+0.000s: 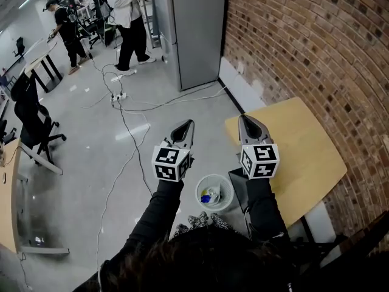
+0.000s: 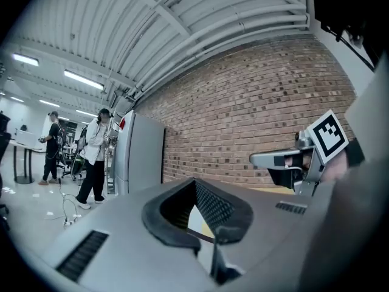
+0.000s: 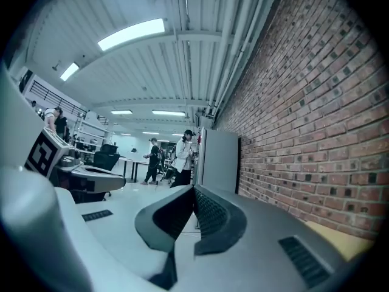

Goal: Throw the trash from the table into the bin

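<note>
The left tongs (image 1: 189,124) and right tongs (image 1: 244,119) are both clenched on nothing, and the trash (image 1: 211,196) lies in the bin (image 1: 199,190) on the floor below and between them. The likeliest slip would be an arm dropping onto that light-looking bin and tipping it, or a scrap missed where the right arm hides the table (image 1: 304,145). Cables (image 1: 121,117) trail across the floor ahead of the left tongs toward a grey cabinet (image 1: 194,35); nothing blocks the bin.

grippers: two, left gripper (image 1: 189,124), right gripper (image 1: 242,118);
bin (image 1: 199,194): one;
cabinet (image 1: 194,29): one;
people standing: two, person in black (image 1: 67,29), person in white (image 1: 129,8)
</note>
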Tool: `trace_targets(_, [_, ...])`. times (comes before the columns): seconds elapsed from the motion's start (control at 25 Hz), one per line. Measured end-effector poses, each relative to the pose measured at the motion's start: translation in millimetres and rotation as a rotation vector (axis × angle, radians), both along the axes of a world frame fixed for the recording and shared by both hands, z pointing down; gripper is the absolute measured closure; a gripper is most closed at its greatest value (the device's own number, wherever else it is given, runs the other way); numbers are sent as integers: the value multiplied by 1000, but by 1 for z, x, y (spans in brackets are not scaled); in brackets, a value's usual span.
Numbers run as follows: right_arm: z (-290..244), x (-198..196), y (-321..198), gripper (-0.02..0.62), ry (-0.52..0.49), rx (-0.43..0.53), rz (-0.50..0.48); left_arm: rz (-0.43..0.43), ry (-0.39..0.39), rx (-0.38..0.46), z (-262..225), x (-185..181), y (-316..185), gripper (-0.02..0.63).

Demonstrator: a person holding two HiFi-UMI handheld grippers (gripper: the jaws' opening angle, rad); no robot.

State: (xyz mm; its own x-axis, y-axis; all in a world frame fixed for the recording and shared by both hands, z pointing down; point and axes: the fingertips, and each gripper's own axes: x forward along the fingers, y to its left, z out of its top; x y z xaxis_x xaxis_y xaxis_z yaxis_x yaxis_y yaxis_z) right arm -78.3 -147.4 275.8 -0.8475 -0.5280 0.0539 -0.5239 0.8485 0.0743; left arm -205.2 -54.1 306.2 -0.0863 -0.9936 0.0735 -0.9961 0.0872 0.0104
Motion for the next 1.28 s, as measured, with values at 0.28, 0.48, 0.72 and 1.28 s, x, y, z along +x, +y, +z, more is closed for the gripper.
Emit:
trace_targets(0.28, [-9,14,-2,583,-9,20,25,9,14,-2,2,2,-1,600])
trace_targets(0.48, [-12,17,-3,584,-12,20,23,22,1,12,-5,6,-5,600])
trace_targets(0.72, [-10,20,-4,584,-4,3,23,31,-8,3,-3,11,-4,600])
trace_targets(1.28, [0,27,-11,584,-8,-24,28,23,-1,-13,6,14,-4,600])
